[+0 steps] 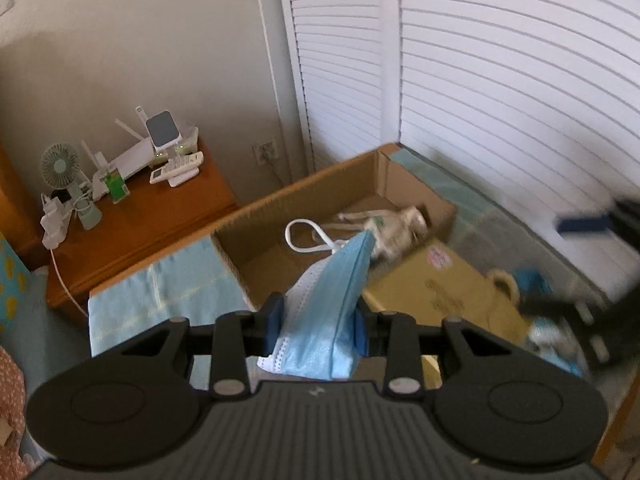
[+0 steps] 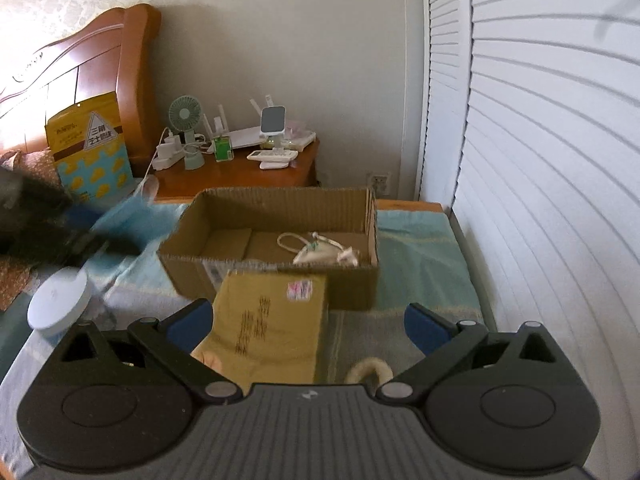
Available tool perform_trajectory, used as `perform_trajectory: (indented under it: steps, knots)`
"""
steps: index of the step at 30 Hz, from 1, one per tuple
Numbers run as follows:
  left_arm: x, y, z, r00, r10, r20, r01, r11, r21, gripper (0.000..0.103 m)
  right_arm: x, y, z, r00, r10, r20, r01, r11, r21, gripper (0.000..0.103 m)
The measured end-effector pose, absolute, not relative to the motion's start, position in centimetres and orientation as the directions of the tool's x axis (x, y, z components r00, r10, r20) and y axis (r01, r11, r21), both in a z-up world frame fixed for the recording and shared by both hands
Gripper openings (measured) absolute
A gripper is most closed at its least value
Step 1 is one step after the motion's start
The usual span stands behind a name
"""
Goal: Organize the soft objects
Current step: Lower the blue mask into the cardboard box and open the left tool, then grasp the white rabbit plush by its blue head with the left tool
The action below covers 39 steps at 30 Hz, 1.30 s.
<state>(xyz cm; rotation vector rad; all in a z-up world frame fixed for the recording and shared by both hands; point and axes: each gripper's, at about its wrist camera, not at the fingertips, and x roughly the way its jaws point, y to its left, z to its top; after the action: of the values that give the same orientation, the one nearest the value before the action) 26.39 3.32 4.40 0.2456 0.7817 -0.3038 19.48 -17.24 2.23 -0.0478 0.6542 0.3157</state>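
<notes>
Face mask (image 1: 332, 312): pinched between the fingers of my left tongs (image 1: 318, 326), held above the near edge of the cardboard box (image 1: 304, 200) for dropping in; my right tongs (image 2: 316, 324) gape wide, empty.

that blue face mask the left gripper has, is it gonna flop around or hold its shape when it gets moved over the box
Likely floppy: the blue face mask is thin pleated fabric, folded and bunched between the left gripper's pads, its free end drooping toward the cardboard box. Probably very light. Its white ear loop dangles loose and could snag on the box edge.
</notes>
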Motion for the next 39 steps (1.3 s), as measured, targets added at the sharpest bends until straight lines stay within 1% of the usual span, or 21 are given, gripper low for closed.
perform_trajectory:
  steps: [4,6,7,8,9,10,11,15,17,23,26,30,34,39]
  knots:
    - [29.9,2.4,4.1,0.666,-0.154,-0.730,0.323,0.941,0.096,0.034,18.1,-18.4,1.6,0.748,0.262,-0.610,-0.286,0.956,0.061,0.103]
    - [31.5,2.2,3.7,0.671,-0.135,-0.729,0.299,0.949,0.099,0.039,17.6,-18.8,1.4,0.743,0.269,-0.613,-0.293,0.954,0.064,0.103]
    - [32.2,2.1,3.6,0.676,-0.132,-0.725,0.290,0.952,0.097,0.043,17.3,-18.9,1.4,0.743,0.274,-0.611,-0.297,0.952,0.065,0.103]
    - [32.8,2.0,3.3,0.677,-0.121,-0.726,0.278,0.955,0.099,0.056,17.0,-19.0,1.4,0.744,0.276,-0.608,-0.299,0.952,0.067,0.103]
    - [33.3,2.1,3.1,0.685,-0.102,-0.721,0.253,0.962,0.105,0.072,16.7,-19.1,1.5,0.746,0.280,-0.604,-0.302,0.951,0.068,0.103]
    - [33.6,2.1,3.1,0.697,-0.082,-0.713,0.229,0.967,0.113,0.078,16.5,-19.1,1.6,0.748,0.284,-0.599,-0.305,0.950,0.070,0.103]
    - [33.7,2.2,3.0,0.709,-0.066,-0.702,0.210,0.970,0.121,0.082,16.2,-19.2,1.7,0.751,0.288,-0.594,-0.307,0.949,0.073,0.103]
    - [32.7,2.7,3.4,0.715,-0.079,-0.694,0.203,0.974,0.099,0.083,15.2,-19.3,1.8,0.751,0.292,-0.592,-0.316,0.946,0.066,0.103]
    - [31.5,2.8,3.7,0.719,-0.078,-0.691,0.209,0.972,0.108,0.084,14.7,-19.3,1.8,0.747,0.294,-0.597,-0.320,0.945,0.065,0.103]
    - [26.7,2.8,4.3,0.724,-0.104,-0.682,0.250,0.961,0.118,0.087,12.8,-19.3,1.4,0.730,0.300,-0.614,-0.341,0.939,0.054,0.103]
    - [24.1,2.6,4.3,0.725,-0.121,-0.678,0.267,0.957,0.114,0.087,12.0,-19.4,0.8,0.718,0.287,-0.634,-0.345,0.938,0.033,0.103]
    - [20.4,2.5,4.1,0.733,-0.150,-0.663,0.294,0.950,0.110,0.094,10.6,-19.9,-0.4,0.692,0.272,-0.669,-0.345,0.938,0.025,0.103]
    - [16.7,2.4,3.2,0.735,-0.172,-0.656,0.325,0.938,0.118,0.094,9.6,-19.9,-2.4,0.650,0.243,-0.720,-0.349,0.937,0.002,0.103]
    - [13.2,2.7,1.4,0.716,-0.200,-0.669,0.342,0.936,0.086,0.094,8.9,-19.5,-5.1,0.590,0.231,-0.774,-0.375,0.927,-0.010,0.103]
